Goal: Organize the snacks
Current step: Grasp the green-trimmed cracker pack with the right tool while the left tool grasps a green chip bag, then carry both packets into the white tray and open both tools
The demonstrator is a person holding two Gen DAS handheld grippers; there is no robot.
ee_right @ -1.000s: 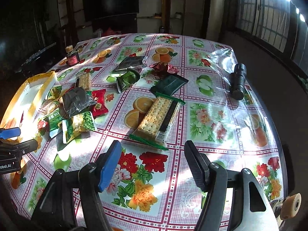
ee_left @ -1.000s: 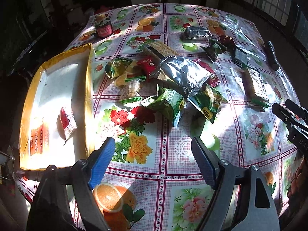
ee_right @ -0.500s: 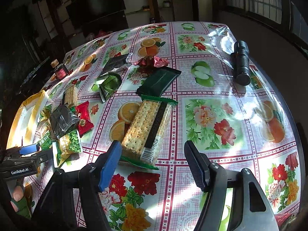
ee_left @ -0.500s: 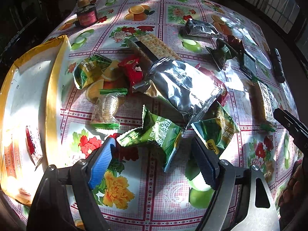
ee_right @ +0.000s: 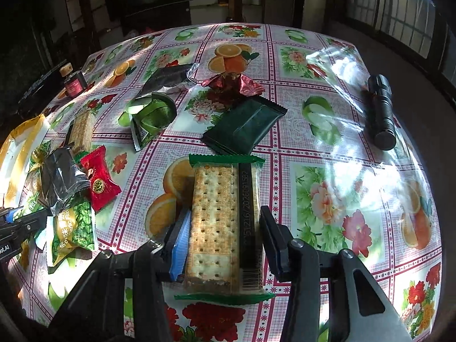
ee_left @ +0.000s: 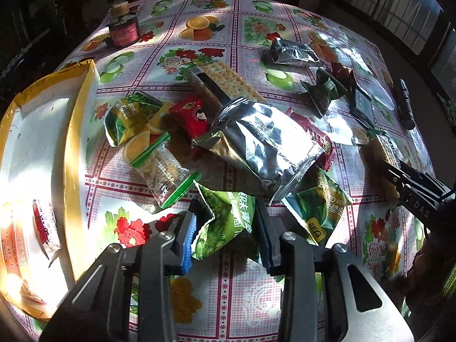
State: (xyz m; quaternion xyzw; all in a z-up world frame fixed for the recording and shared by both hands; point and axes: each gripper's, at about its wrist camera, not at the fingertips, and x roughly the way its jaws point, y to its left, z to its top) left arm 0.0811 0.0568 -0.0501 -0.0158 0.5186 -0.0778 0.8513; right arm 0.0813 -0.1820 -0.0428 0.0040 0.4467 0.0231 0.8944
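Note:
Snack packets lie scattered on a flowered tablecloth. My left gripper (ee_left: 226, 208) points down at a green snack packet (ee_left: 228, 225); its jaws are closing and both pads press the packet's crumpled sides. My right gripper (ee_right: 224, 211) straddles a long cracker pack (ee_right: 216, 222) with green ends; its jaws are closing and the pads touch both long edges. In the left wrist view the right gripper (ee_left: 410, 182) shows at the right edge. The left gripper (ee_right: 17, 222) shows at the left edge of the right wrist view.
A yellow-rimmed white tray (ee_left: 71, 142) at the left holds a red-printed packet (ee_left: 42, 228). A silver bag (ee_left: 265, 139), a red candy (ee_left: 191, 114), a clear cracker packet (ee_left: 162, 168) and another green packet (ee_left: 319, 211) crowd the middle. A jar (ee_left: 124, 27) and a black flashlight (ee_right: 380, 111) stand farther off.
Both grippers moved forward and down onto the table. The left jaws narrowed around the green packet, the right jaws around the cracker pack.

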